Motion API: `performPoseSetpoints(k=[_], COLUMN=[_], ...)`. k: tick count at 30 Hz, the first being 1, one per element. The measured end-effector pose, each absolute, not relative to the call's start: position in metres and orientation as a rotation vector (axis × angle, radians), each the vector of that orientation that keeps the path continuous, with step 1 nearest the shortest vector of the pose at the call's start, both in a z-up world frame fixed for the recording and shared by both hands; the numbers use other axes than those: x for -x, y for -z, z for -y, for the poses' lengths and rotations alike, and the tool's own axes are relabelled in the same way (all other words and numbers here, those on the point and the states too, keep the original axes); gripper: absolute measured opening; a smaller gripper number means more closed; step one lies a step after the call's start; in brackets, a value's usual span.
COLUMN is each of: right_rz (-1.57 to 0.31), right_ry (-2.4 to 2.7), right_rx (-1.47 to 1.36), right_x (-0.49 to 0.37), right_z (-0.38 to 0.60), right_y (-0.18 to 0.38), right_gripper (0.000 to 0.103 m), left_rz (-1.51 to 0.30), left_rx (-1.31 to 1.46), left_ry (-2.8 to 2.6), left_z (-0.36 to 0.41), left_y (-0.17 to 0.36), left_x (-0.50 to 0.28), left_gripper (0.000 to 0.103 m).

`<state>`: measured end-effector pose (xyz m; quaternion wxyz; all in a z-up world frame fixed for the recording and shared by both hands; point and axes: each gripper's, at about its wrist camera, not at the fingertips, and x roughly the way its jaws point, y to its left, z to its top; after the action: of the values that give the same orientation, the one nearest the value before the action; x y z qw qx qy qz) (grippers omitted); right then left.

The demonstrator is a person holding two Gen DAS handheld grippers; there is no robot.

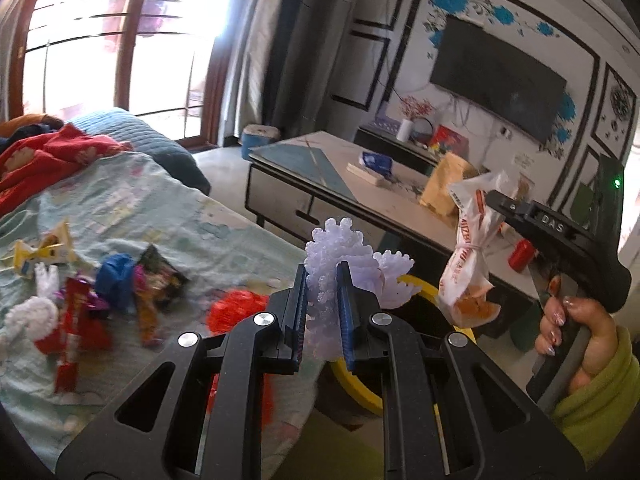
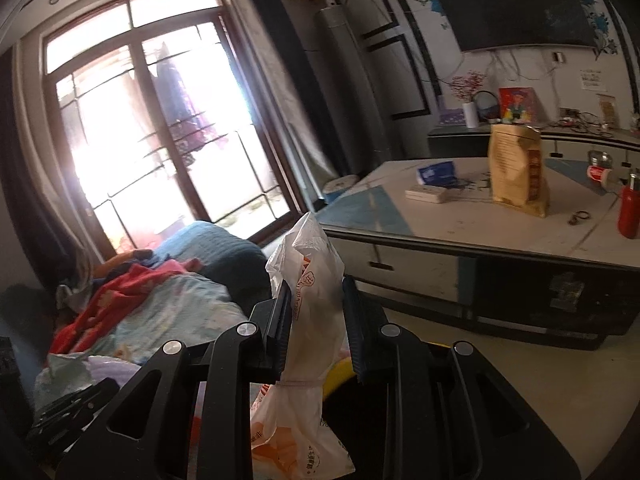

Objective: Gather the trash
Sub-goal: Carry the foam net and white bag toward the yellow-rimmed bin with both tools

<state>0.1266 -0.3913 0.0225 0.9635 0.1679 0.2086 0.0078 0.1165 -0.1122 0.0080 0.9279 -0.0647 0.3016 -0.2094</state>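
Observation:
My left gripper [image 1: 322, 276] is shut on a pale lilac foam net [image 1: 332, 248] that sticks up between its pads. To its right, my right gripper [image 1: 496, 200], held by a hand in a green sleeve, is shut on a white plastic bag with orange print [image 1: 468, 264]. In the right wrist view the same bag [image 2: 312, 276] is pinched between the right gripper's [image 2: 317, 286] pads and hangs below them. Both grippers are over the yellow rim of a bin [image 1: 356, 384], also seen as the yellow rim [image 2: 340, 372]. Several loose wrappers [image 1: 80, 300] lie on the bed at the left.
The bed [image 1: 132, 200] with a pale quilt and a red blanket [image 1: 44, 160] fills the left. A low coffee table [image 2: 460, 224] stands ahead with a yellow paper bag [image 2: 516, 172], a blue pack [image 2: 436, 172] and a red bottle [image 2: 629, 212]. A large window lies beyond.

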Motion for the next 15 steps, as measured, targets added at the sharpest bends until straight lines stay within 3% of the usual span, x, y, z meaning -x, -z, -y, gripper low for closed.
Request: performPoseSetpoints(k=[15], right_rz=[-0.563], right_ry=[0.023], right_rx=[-0.324], right_x=[-0.127], right_z=[0.432], right_y=[0.033], right_gripper=[0.028], left_rz=[-0.717], left_rx=[0.008], left_ry=[0.517], left_z=[0.186], left_y=[0.036], left_x=[-0.119], left_gripper=[0.01])
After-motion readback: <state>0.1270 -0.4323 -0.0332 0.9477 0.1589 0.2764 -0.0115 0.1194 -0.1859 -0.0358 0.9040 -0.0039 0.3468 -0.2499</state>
